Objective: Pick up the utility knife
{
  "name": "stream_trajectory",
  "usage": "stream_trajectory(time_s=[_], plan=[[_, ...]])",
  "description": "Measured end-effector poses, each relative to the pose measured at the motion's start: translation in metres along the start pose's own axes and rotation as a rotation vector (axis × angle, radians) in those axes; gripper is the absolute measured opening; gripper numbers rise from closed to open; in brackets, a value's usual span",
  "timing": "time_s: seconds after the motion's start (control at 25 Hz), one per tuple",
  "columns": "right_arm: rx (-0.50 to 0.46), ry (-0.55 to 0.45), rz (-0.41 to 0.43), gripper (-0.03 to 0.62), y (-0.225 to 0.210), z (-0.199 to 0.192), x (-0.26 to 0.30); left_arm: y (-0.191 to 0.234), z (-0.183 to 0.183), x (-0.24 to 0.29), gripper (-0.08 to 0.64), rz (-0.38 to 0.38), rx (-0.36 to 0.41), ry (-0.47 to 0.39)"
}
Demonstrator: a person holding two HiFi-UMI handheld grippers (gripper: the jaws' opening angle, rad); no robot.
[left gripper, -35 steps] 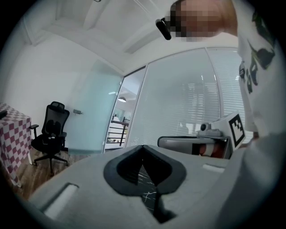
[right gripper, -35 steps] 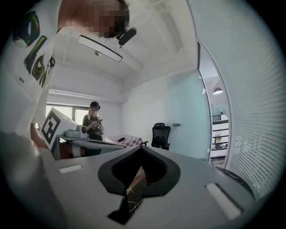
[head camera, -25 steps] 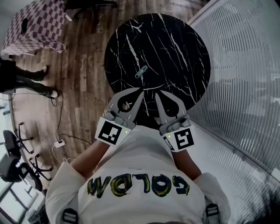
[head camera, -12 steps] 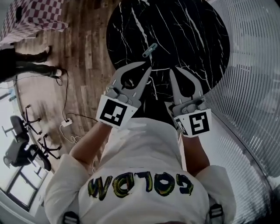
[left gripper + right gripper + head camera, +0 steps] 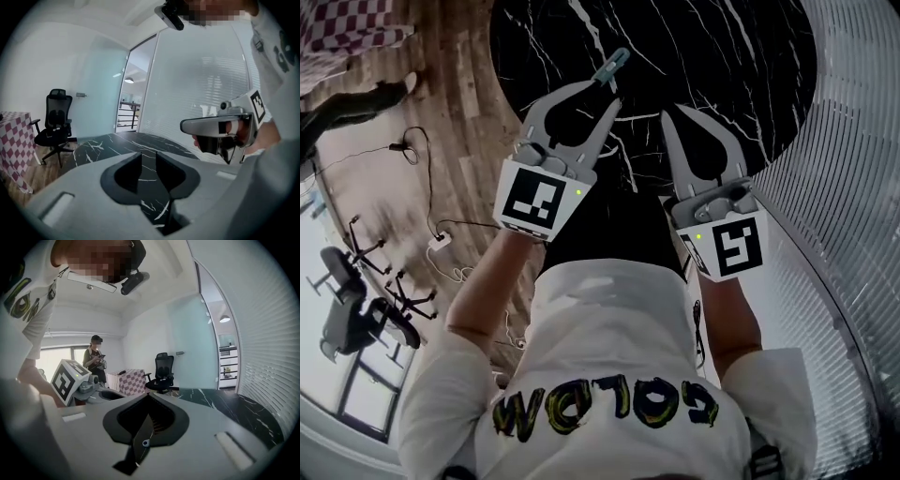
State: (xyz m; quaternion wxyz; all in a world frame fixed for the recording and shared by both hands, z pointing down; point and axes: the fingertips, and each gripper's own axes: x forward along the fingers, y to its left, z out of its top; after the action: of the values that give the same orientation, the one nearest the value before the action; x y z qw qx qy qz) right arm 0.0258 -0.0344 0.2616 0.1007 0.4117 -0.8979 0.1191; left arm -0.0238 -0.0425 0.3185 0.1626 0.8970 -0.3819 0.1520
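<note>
Black table: utility knife lies at 12 o'clock of left gripper, whose empty jaws are opening for it; right gripper closed, empty.

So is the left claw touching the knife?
Cannot tell. Head view: tips of the left gripper overlap the utility knife; left gripper view shows opening, empty jaws, no knife.

Bright even daylight, fisheye-warped, vignetted edges
</note>
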Motion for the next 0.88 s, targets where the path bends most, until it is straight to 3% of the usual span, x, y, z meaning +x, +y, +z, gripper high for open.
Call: stream_trajectory(time_s=[0.24,0.52,0.88], plan=[[0.04,0.055,-0.007,0.002,-0.01,-0.05,0.017,0.015,-0.055,0.034,0.11,0.019,0.013,0.068],[0.11,0.115,-0.011,0.002,-0.021,-0.103,0.026,0.038,-0.118,0.064,0.147,0.057,-0.038,0.212],[0.169,0.152,0.008,0.002,-0.018,-0.143,0.037,0.054,-0.164,0.089,0.161,0.066,-0.021,0.308]])
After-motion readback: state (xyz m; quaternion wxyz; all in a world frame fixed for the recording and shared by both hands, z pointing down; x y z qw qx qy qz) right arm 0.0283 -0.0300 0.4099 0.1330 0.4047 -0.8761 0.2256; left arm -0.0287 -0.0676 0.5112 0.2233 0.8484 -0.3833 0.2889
